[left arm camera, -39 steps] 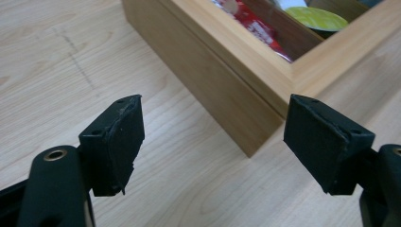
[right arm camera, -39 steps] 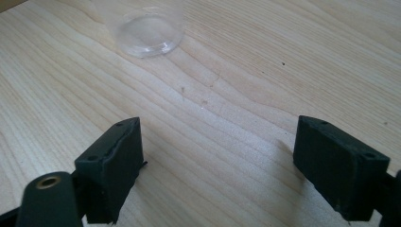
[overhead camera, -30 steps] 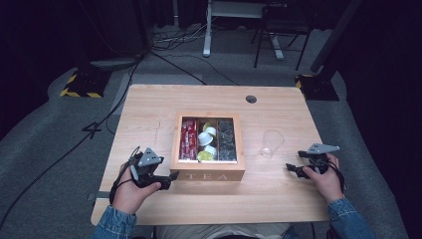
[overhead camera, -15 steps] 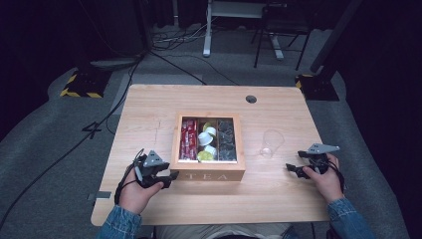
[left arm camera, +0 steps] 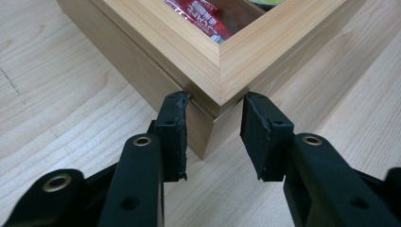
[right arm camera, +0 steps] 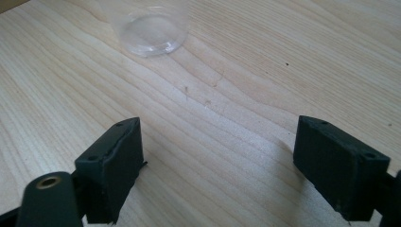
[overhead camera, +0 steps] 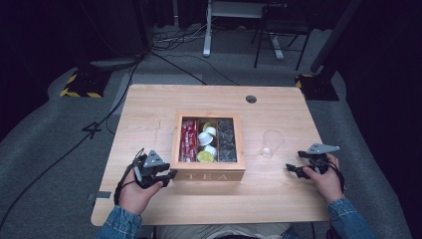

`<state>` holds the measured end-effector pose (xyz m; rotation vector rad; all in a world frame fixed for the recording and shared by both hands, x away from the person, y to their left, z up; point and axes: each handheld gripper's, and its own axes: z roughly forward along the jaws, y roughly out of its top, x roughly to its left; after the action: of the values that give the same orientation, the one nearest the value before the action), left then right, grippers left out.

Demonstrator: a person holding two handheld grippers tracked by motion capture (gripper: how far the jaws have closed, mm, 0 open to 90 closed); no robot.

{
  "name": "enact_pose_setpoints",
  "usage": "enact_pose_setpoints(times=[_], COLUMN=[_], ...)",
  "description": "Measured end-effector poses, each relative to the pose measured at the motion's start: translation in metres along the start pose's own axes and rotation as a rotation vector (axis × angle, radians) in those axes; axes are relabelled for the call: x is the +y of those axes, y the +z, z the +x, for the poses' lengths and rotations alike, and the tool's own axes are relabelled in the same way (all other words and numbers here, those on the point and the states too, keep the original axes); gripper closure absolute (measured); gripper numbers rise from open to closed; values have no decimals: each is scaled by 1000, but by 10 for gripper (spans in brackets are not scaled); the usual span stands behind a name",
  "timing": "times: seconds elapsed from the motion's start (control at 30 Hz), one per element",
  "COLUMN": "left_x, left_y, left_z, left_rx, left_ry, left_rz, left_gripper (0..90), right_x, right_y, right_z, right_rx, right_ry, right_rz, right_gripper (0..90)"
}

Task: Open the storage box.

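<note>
Compartments divide the square light-wood box with "TEA" on its front wall (overhead camera: 208,176), which sits open near the middle of the pale wooden surface (overhead camera: 149,109). We see three columns inside it: red sachets (overhead camera: 187,141) fill the left one, small white cups and yellow-lidded pods (overhead camera: 206,142) lie in the middle one, and dark packets (overhead camera: 226,141) fill the right one. To the right of the box, apart from it, a clear plastic cup (overhead camera: 269,143) stands on the surface; we cannot make out anything in it.

We hold the left hand-held gripper (overhead camera: 170,174) at the box's front left corner. In the left gripper view that corner (left arm camera: 220,80) pokes between the two black jaws, which stand partly open around it. The left pad (left arm camera: 174,124) touches or nearly touches the box's side wall near the seam below the rim; the right pad (left arm camera: 259,132) sits just beside the front wall, and we cannot tell whether it touches. The hand-held gripper is released and clamps nothing. A strip of red sachet shows inside the box at the top of that view.

Our right hand-held gripper (overhead camera: 293,170) rests low over the surface near its right edge, well apart from the box. In the right gripper view its jaws gape wide and empty over bare wood, with the clear cup (right arm camera: 150,29) ahead of them, near but not touching.
</note>
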<state>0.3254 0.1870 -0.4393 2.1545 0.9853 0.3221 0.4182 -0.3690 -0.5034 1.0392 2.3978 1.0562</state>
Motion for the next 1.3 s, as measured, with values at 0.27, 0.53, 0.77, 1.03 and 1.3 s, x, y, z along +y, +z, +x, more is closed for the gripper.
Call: enact_pose_setpoints(times=[0.27,0.53,0.77,1.03,1.3], left_x=[3,6,11,18,25], left_y=[-3,-5,-10,-12,-16], left_z=[1,1,3,5,8], left_rx=[-16,-10,-15,-23,-27], left_ry=[3,14,21,38,42], left_rz=[3,4,-15,-28,-58], left_gripper=[661,680,698,711,713], right_x=[1,9,25,50,88], right_y=[-2,-15,-32,-50,-56], right_z=[2,8,21,46,83], right_rx=[47,70,170,171,251], right_ry=[25,33,104,56,-56], right_rz=[1,-29,-160,-214,-240], right_gripper=[175,202,236,315,324])
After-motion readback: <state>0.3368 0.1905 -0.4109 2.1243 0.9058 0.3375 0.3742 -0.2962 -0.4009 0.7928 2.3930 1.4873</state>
